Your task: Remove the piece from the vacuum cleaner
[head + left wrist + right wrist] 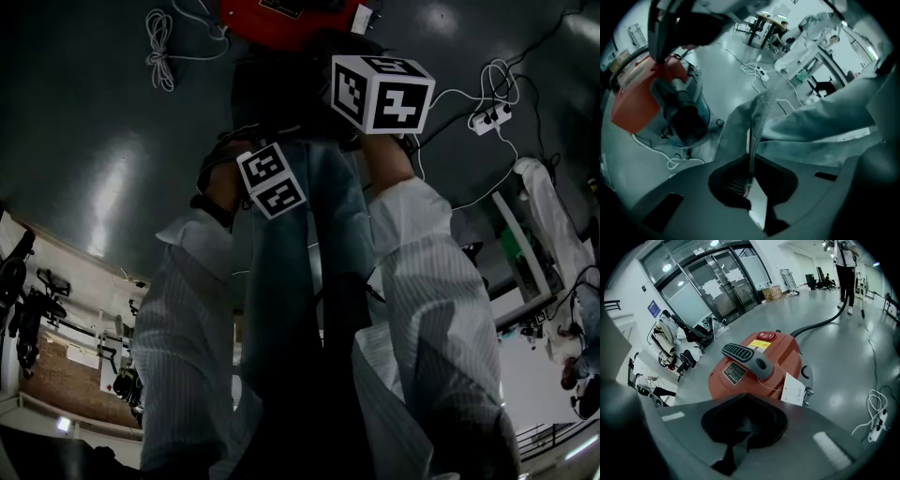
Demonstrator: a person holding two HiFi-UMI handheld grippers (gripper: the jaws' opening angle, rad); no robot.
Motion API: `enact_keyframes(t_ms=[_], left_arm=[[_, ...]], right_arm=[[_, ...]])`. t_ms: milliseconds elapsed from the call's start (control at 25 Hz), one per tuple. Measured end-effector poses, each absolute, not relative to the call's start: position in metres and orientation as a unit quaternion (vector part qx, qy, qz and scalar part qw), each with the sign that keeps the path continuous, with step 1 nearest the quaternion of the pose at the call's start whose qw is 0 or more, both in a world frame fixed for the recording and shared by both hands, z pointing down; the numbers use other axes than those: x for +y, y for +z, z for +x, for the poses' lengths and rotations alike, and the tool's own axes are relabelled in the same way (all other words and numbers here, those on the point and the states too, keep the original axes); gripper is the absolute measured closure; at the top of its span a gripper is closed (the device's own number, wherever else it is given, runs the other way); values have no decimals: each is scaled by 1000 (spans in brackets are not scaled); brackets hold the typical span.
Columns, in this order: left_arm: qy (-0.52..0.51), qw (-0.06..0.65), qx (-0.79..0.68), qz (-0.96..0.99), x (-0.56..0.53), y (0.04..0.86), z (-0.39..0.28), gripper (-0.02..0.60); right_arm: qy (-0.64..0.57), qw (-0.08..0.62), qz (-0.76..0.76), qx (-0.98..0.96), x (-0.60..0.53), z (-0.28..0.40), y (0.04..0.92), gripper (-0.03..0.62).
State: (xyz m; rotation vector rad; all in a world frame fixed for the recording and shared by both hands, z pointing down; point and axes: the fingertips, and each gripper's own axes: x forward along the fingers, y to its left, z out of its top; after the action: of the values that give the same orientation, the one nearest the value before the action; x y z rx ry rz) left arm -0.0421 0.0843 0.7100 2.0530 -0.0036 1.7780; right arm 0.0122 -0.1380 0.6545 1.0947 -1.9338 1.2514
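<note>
Red vacuum cleaner point(754, 366) is sitting upright on the grey floor point(834, 362), right in front of the person & just ahead of both grippers. Its grey ribbed handle point(747, 357) is lying across the top w/ a red switch point(766, 336) behind it, and a white tag point(793, 390) is hanging on a thin string at the side. A black hose point(820, 323) is running from behind the vac's top away across the floor twd the back of the room.

R gripper point(740, 430) is pointing down at the vac from above. Its jaws are sitting together w/ nothing between them, not touching the vac.

L gripper point(747, 194) is pointing steeply down beside the person's jeans point(300, 244). In the left gripper view the vac is showing off to the upper left, apart from the jaws. The jaws are pinching nearly together on a thin grey fabric strip point(755, 136), which is running up from the tips & merging into wider grey cloth; can't tell what it belongs to.

In the head view the L marker cube point(272, 180) & R marker cube point(380, 92) are hovering just below the vac's red edge, w/ striped sleeves point(431, 281) coming up to them. A coiled white cable point(161, 47) is lying on the floor left of the vac & a power strip point(492, 117) to the right, both apart from it.
</note>
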Motion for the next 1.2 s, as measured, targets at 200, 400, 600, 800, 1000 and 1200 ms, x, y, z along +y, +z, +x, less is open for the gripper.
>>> enact_keyframes(t_ms=[200, 400, 600, 800, 1000, 1200], left_arm=[[632, 237, -42, 737, 104, 714, -53, 555], [621, 196, -84, 754, 70, 668, -68, 555], [592, 192, -116, 774, 37, 566, -73, 555], [559, 201, -181, 784, -9, 452, -70, 555], [528, 201, -231, 792, -53, 331, -53, 555], [509, 147, -289, 797, -79, 225, -28, 555]], right_arm=[[468, 278, 411, -732, -139, 12, 658, 591], [446, 274, 364, -770, -122, 11, 634, 589], [410, 225, 344, -814, -99, 30, 525, 589], [342, 181, 335, -859, -104, 32, 382, 591], [242, 136, 321, -906, -115, 15, 245, 591], [164, 83, 339, -923, -115, 24, 135, 592]])
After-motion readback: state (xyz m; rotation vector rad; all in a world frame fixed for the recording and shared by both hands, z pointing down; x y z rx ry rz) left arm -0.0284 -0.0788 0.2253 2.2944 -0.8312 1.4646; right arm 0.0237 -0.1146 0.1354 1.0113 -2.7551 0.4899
